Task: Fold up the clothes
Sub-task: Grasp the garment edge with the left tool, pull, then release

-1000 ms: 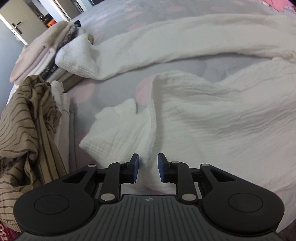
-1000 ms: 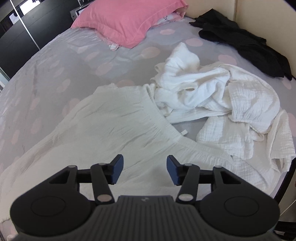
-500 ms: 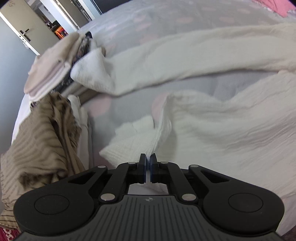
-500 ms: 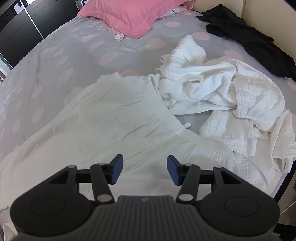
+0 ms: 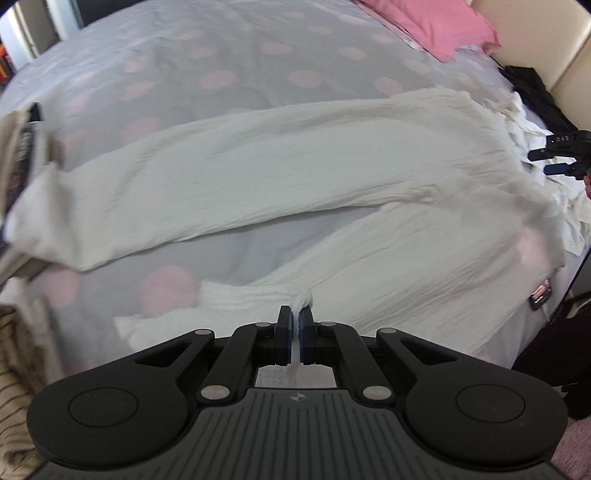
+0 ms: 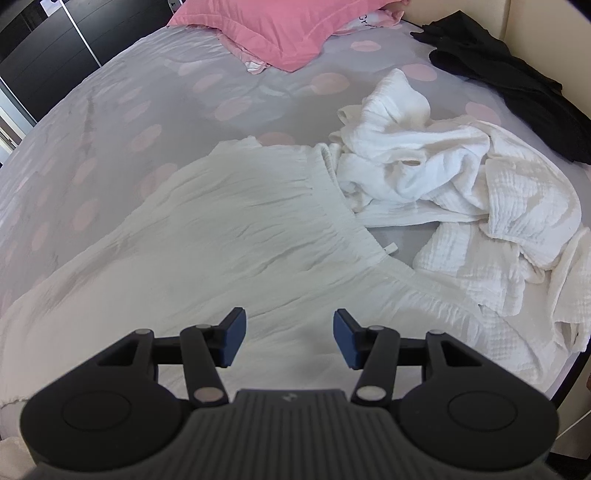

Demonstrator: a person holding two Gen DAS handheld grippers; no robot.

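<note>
A: Where are the white trousers (image 5: 295, 173) now?

B: They lie spread on the bed (image 5: 221, 55), on the grey cover with pink dots. One leg runs long across the cover, the other leg comes toward the left gripper (image 5: 294, 325). The waistband (image 6: 332, 206) is seen in the right wrist view, next to a pile of crumpled white clothes (image 6: 461, 192), and it touches this pile.

A: How does the left gripper stand?

B: It points steeply down at the bed. Its two blue pads are pressed together and they pinch a small bunch of the cloth at the end of the near trouser leg. The cloth rises in a little peak just above the pads, and the leg end beside it is lifted from the cover.

A: And the right gripper (image 6: 289, 339)?

B: It also points down, above the upper part of the trousers. Its jaws are spread, with nothing between them, and I cannot tell if they touch the cloth below. In the left wrist view this gripper shows small at the right edge.

A: What else is on the bed?

B: A pink pillow (image 6: 280, 26) at the head, and a black garment (image 6: 509, 81) near the beige headboard. At the left edge of the left wrist view there is a stack of folded clothes (image 5: 22, 155), blurred, and a brown striped garment (image 5: 14, 387).
</note>
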